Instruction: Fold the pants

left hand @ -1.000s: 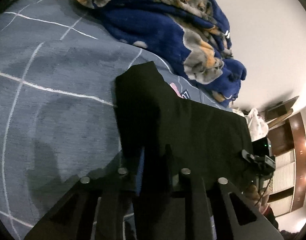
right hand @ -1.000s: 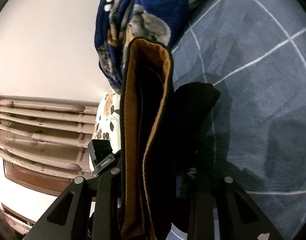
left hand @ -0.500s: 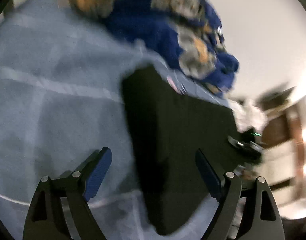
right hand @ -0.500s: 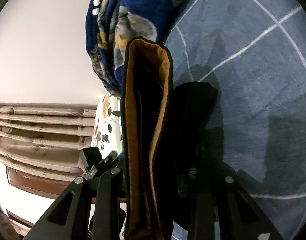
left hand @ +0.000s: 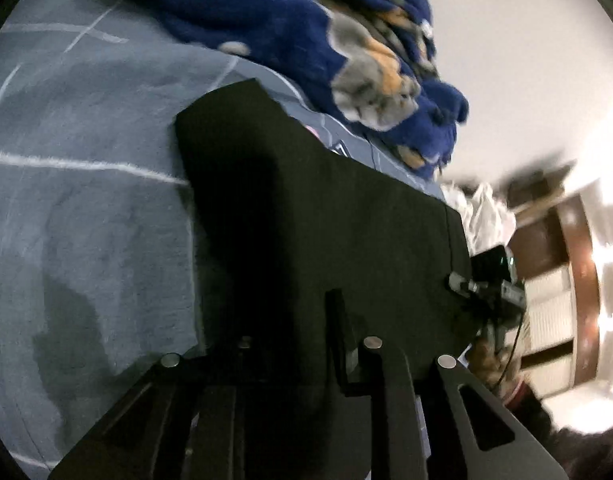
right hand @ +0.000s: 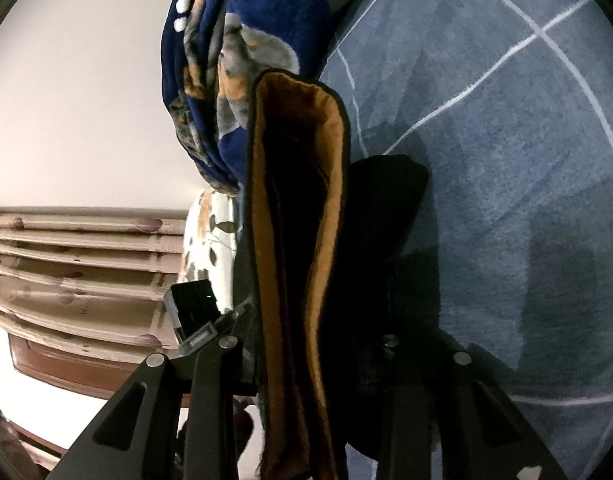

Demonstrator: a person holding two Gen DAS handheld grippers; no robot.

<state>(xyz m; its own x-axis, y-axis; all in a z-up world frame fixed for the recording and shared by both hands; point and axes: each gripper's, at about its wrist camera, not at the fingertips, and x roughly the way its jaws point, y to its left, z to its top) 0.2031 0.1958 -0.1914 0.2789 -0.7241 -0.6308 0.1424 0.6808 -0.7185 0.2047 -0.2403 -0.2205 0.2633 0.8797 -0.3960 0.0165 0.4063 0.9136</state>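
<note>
1. Left wrist view shows the black pants point(left hand: 314, 216) held up over a blue-grey bed cover point(left hand: 86, 200) with thin white lines.
2. The left gripper point(left hand: 290, 344) is closing its jaws on the near edge of the pants. The cloth sits between the fingers and hides most of them, and the pads look pressed on it.
3. The right gripper point(right hand: 306, 344) holds the other end. In the right wrist view a thick bunch of cloth with a brown-orange inside point(right hand: 298, 208) stands up between its fingers. The jaws are partly apart because the bunch is thick, but they squeeze it.
4. A fluffy blue blanket point(left hand: 306, 32) with dog pictures lies in a heap behind the pants. It is close to the far corner of the pants, and I cannot tell if they touch.
5. The pants look soft and floppy. They seem thick and warm, so they may be a bit heavy for cloth. They will sag wherever nobody holds them.
6. They will not break. They could slip out if only a thin bit is pinched.
7. I think the best places to hold are the two ends of one edge, with all the layers inside the jaws, so the pants hang flat and fold neatly.
</note>
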